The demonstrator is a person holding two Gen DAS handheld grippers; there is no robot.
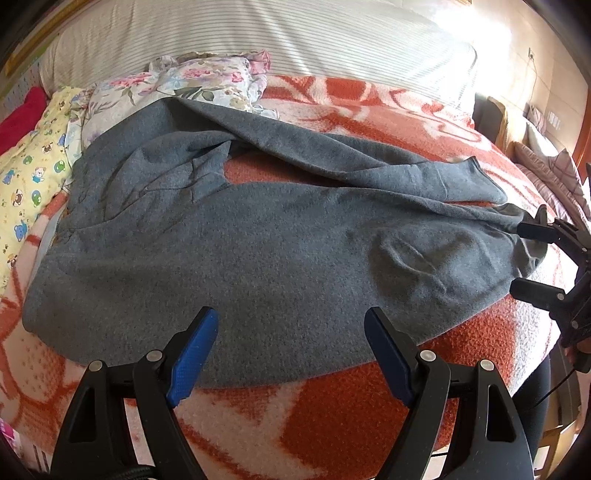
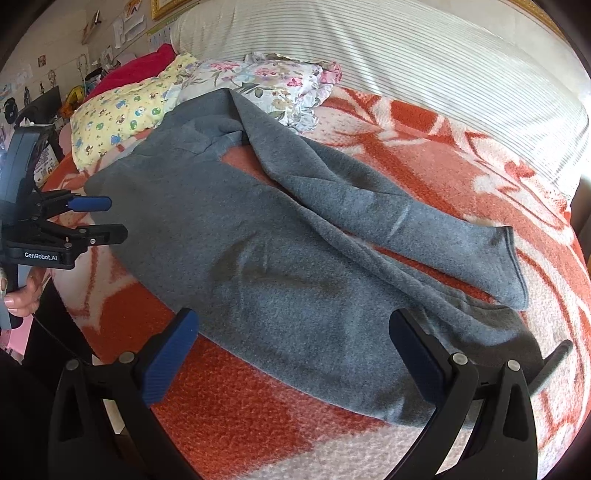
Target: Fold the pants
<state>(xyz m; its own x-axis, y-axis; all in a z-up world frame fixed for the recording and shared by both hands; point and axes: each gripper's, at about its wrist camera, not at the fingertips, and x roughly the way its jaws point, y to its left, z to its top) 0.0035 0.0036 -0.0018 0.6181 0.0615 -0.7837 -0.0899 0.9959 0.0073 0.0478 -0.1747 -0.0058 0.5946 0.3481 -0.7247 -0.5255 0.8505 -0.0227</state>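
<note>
The waistband end of the grey fleece pants point(image 1: 236, 236) is partly lost against a floral pillow point(image 1: 192, 79) and a yellow cartoon-print pillow point(image 1: 29, 162). The pants are spread across an orange-and-white blanket point(image 1: 332, 406), 1 leg folded diagonally over the other. A striped duvet point(image 1: 258, 33) is seen behind. The left gripper point(image 1: 290, 321) is held wide apart above the near pants edge, nothing between its blue pads. The right gripper point(image 2: 293, 328) is likewise spread over the leg cuff, gripping nothing. The right edge of the blanket is washed out by glare.
</note>
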